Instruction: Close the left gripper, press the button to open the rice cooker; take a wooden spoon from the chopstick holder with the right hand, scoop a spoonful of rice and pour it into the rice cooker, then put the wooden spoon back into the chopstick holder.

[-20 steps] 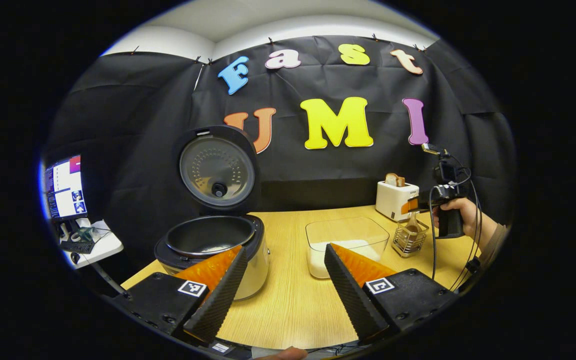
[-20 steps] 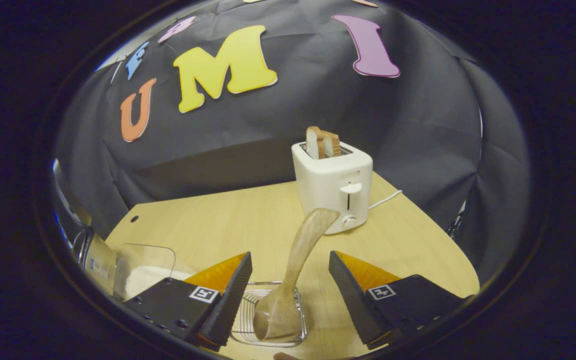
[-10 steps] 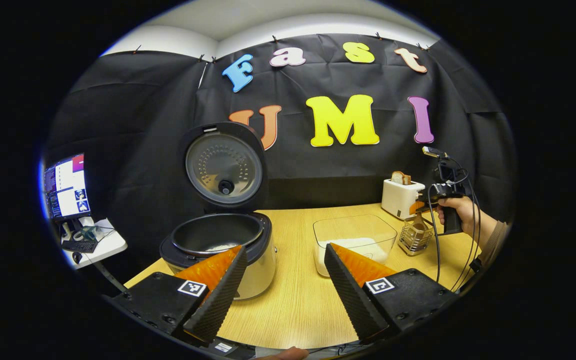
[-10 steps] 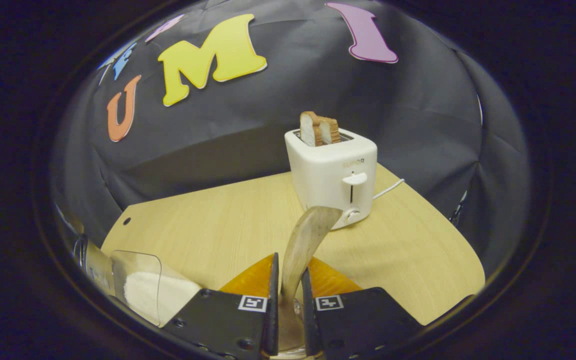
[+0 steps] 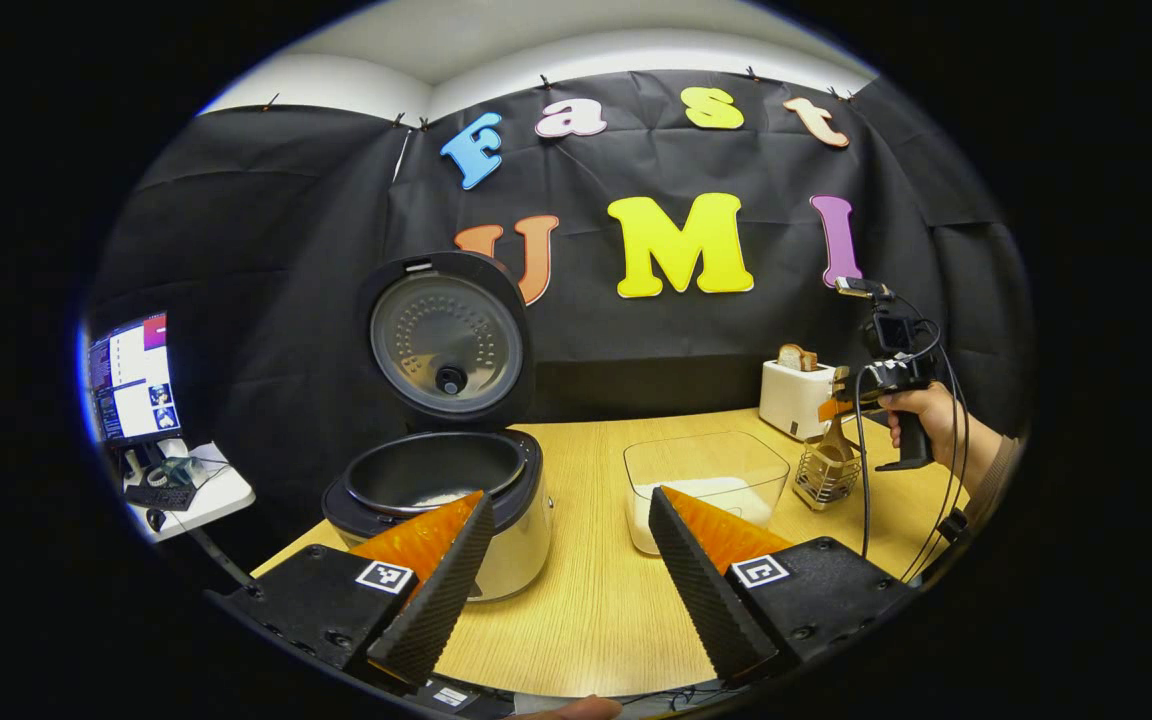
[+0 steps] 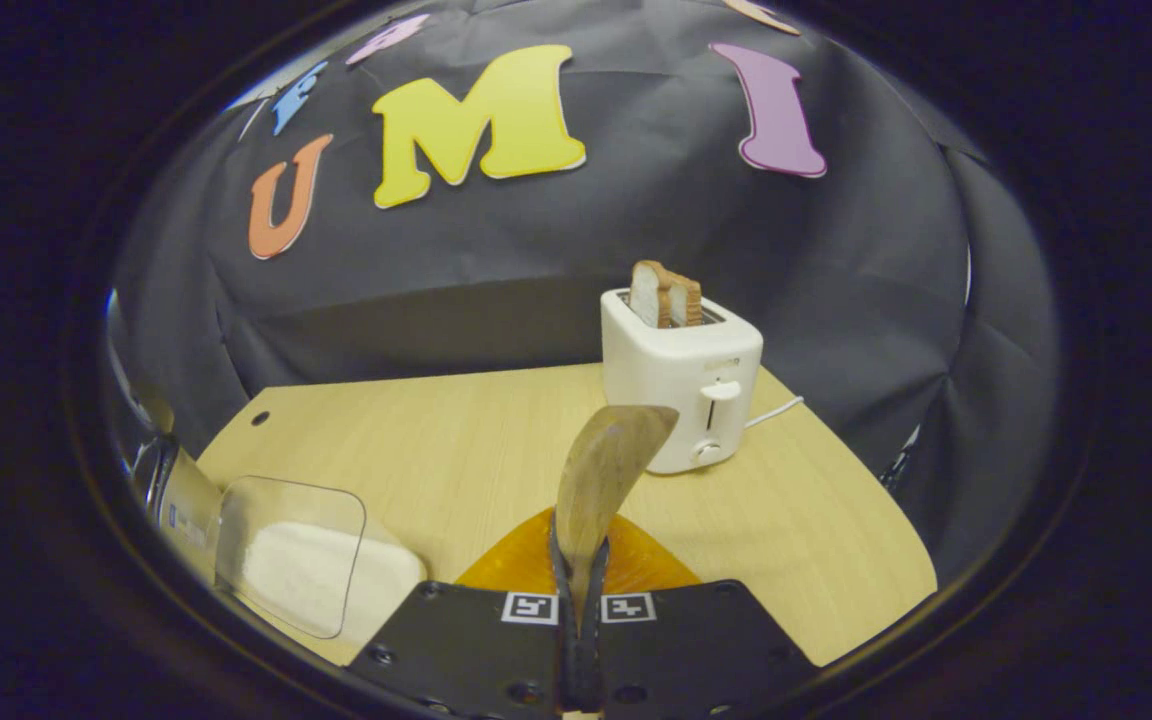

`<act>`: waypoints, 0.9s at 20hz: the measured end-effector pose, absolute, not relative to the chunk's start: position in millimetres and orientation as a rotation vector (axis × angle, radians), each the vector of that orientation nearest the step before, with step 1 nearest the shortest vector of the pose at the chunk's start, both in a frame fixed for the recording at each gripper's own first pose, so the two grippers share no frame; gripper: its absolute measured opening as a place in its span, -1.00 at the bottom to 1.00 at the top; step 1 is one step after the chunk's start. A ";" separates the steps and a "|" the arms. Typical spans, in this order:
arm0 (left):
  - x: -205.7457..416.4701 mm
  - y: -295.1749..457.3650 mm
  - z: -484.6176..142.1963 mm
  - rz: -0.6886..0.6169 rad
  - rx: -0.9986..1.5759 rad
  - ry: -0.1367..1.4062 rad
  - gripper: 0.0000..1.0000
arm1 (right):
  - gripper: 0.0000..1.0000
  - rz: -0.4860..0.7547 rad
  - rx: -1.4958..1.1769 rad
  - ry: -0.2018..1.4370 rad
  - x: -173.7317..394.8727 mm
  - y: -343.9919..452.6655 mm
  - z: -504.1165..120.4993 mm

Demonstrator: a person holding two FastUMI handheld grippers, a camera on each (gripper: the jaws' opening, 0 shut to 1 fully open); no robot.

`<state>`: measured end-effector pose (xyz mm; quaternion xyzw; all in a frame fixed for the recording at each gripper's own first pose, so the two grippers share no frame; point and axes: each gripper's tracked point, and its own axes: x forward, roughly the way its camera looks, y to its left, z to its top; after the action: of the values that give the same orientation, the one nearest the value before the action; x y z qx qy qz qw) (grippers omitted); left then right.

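Because the lid of the rice cooker (image 5: pixel 441 495) stands upright and the inner pot is exposed, the button step is judged complete and the work sits with the right gripper (image 6: pixel 579 580). Its jaws are pressed onto the handle of the wooden spoon (image 6: pixel 601 475), which rises between them toward the toaster (image 6: pixel 684 385). From the left gripper view, the spoon bowl is seen low in the wire chopstick holder (image 5: pixel 824 478), so the lift out of the holder is judged not yet finished. The grip is taken on the handle so that the bowl end remains free for scooping. The clear rice container (image 5: pixel 706 480) lies between holder and cooker, giving a short transfer path. The left gripper (image 5: pixel 566 560) hovers near the cooker over the table (image 5: pixel 586 600), jaws spread and holding nothing, clear of that path.
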<state>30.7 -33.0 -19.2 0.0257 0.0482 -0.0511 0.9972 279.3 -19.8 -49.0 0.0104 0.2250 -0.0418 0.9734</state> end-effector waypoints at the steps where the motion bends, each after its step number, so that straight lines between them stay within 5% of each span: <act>1: 29.3 -31.3 -16.8 -0.102 0.052 0.090 0.99 | -0.99 -0.073 0.019 0.433 274.8 -14.8 -39.0; 11: 21.5 -15.2 -3.9 -0.099 0.020 0.054 0.98 | -0.99 -0.027 -0.045 0.287 238.4 40.5 51.7; 18: 21.7 -3.8 -1.1 -0.068 0.035 0.047 0.98 | -0.99 0.065 0.008 0.255 243.0 116.9 59.3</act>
<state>21.7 -3.8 -1.1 0.0177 0.0233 -0.0341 0.9990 243.0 116.9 59.3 0.0038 0.1269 0.0324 0.9914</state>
